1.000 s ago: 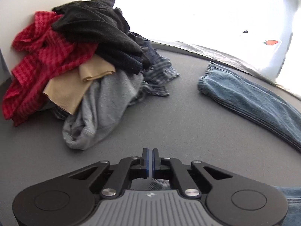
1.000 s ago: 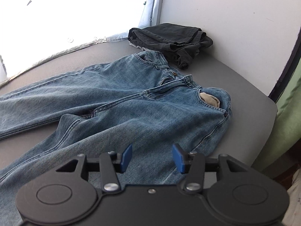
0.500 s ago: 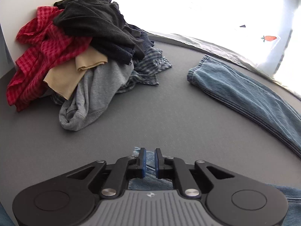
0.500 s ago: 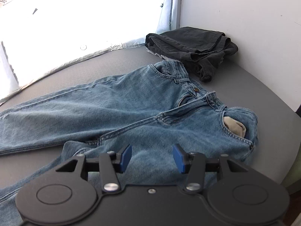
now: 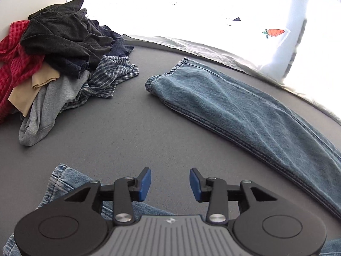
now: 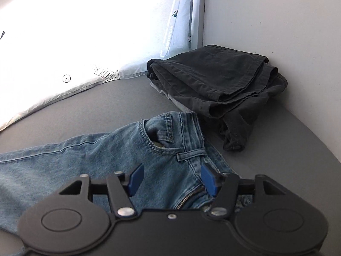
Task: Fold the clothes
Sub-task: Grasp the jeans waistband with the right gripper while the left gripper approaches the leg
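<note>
Denim jeans (image 6: 106, 162) lie spread under the left gripper (image 5: 170, 181) and right gripper (image 6: 170, 179), both wide apart, gripping nothing.

A grey surface (image 5: 132, 132) is bordered at its far edge by a bright white sheet (image 5: 191, 10), on which a carrot drawing (image 5: 275, 32) is printed, and at its right side by a white wall (image 6: 277, 21).
</note>
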